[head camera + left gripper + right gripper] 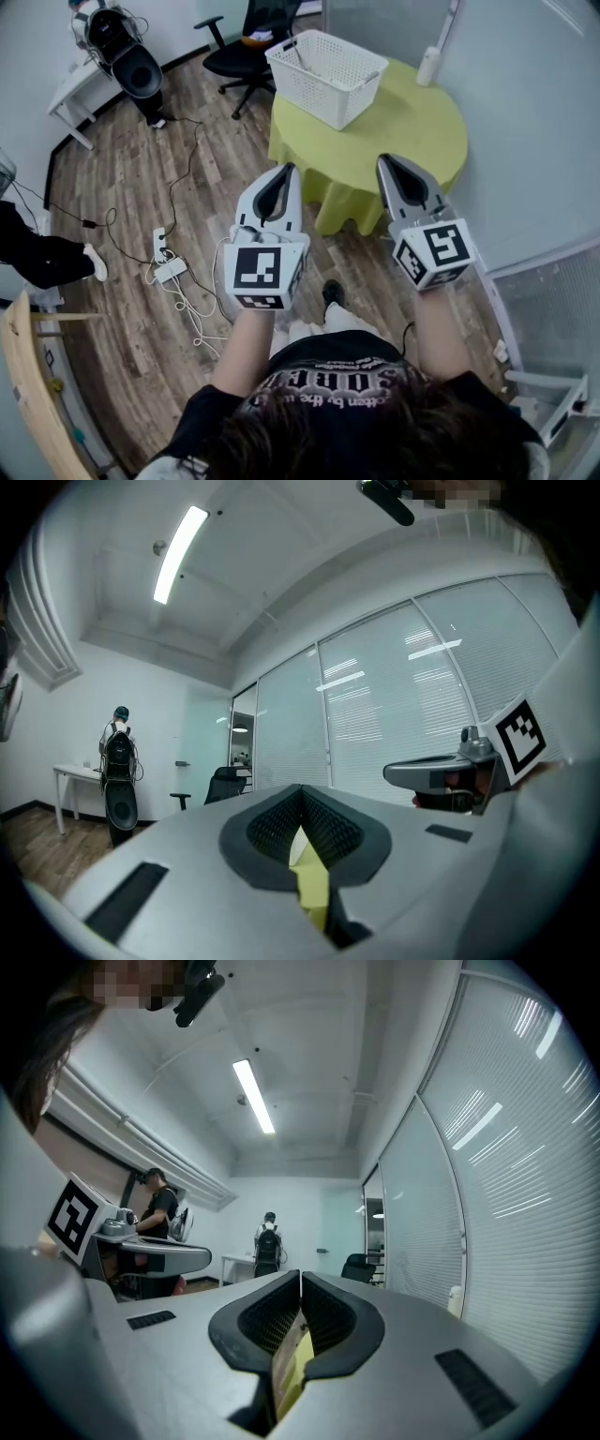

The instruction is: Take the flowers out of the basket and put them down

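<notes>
Currently | left gripper (290,171) pressed together, empty | right gripper (385,161) pressed together, empty | basket (319,94) on counter (412,131), upper centre of frame, apart from both grippers

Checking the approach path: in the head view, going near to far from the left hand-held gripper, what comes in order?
left hand-held gripper → yellow table → white basket → black office chair
</notes>
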Tool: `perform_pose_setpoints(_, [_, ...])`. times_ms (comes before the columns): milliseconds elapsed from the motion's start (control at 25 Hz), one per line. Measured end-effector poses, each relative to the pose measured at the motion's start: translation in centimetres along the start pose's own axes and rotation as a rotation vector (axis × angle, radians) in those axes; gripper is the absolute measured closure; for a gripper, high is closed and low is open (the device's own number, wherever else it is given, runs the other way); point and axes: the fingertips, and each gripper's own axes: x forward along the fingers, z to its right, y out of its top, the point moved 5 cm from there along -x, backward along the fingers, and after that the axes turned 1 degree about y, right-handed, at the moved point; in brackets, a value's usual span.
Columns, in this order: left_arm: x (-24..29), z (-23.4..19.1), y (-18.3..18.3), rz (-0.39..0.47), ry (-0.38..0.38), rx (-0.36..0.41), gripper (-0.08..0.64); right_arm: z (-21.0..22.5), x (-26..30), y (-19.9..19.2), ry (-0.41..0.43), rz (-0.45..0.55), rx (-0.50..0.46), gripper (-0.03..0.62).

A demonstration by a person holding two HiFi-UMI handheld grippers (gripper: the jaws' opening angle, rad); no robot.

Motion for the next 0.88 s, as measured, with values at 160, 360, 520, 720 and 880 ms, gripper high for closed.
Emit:
perform_pose_setpoints(160, [2.8,-1.2,-0.2,-0.003,0.026,-0.002,0.557,1.5,2.7,-0.6,0.021,0.002,-0.001,0.563])
perform_pose_setpoints(360, [6.4,-2.6,-0.5,-0.018,0.046,0.003,0.557,3.9,6.2,-1.5,0.042,-0.001,0.007,0.563])
perform_pose_setpoints(520, [9.4,-3.5,-0.8,-0.010,0.046,0.000,0.557,5.9,8.8,-1.4,0.053,0.003,0.008,0.563])
perform_pose_setpoints(720, [13.6,-4.1,-1.0,-0.025,0.055,-0.008,0.557,8.8,12.4,-1.4,0.067,0.003,0.009,0.561])
perform_pose_setpoints(880, [16.5,-4.5,-1.3,-0.024,0.062,-0.016,0.557,10.7,14.7,-1.9,0.084,-0.002,0.007,0.563])
